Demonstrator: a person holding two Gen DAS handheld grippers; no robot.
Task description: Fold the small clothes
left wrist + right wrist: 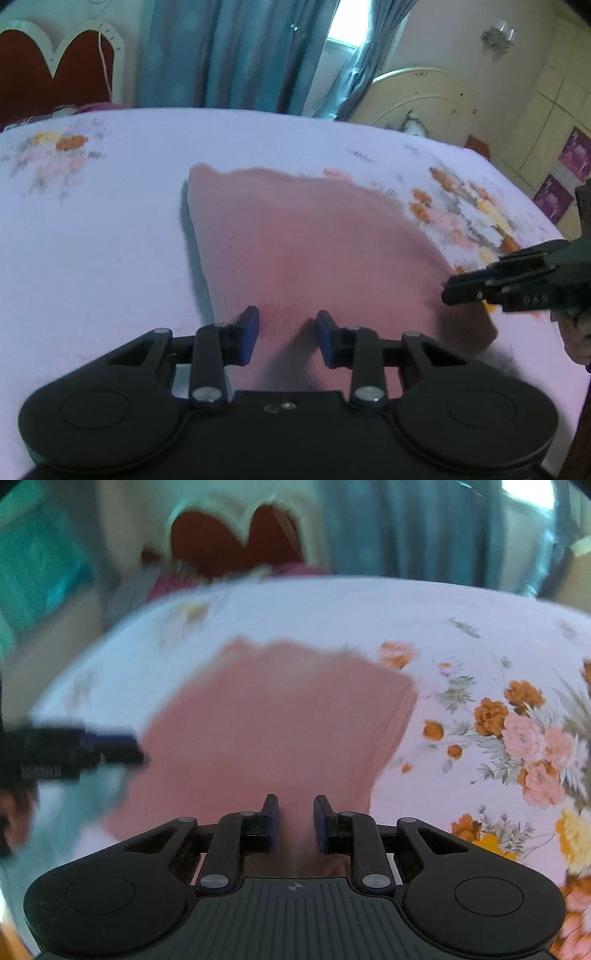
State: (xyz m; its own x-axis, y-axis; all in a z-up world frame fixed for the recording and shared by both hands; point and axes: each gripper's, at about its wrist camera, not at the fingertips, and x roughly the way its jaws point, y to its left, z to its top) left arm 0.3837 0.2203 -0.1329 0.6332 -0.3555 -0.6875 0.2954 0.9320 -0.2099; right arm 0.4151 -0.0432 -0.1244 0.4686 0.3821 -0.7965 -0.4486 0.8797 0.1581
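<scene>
The pink garment point(314, 240) lies on the bed point(110, 221), spread over a white sheet printed with orange and pink flowers. In the left wrist view its long axis runs from the near edge, under the tongs, away toward the far left, where it ends in a raised corner; the right side slopes down toward the other tongs. In the right wrist view point(266, 720) it looks like a folded slab, with a doubled edge showing on its right side.

Both views are blurred, the right one more so, and the kind of garment cannot be made out. Its near edge is hidden behind each tool's body.

The left tongs point(287, 334) hang over the near edge of the cloth, pads parted with pink fabric showing in the gap; they grip nothing visible. The right tongs point(295, 821) sit likewise at the near edge, pads a little apart, with cloth between them but not pinched. Each tool appears side-on at the garment's edge in the other's view.
</scene>
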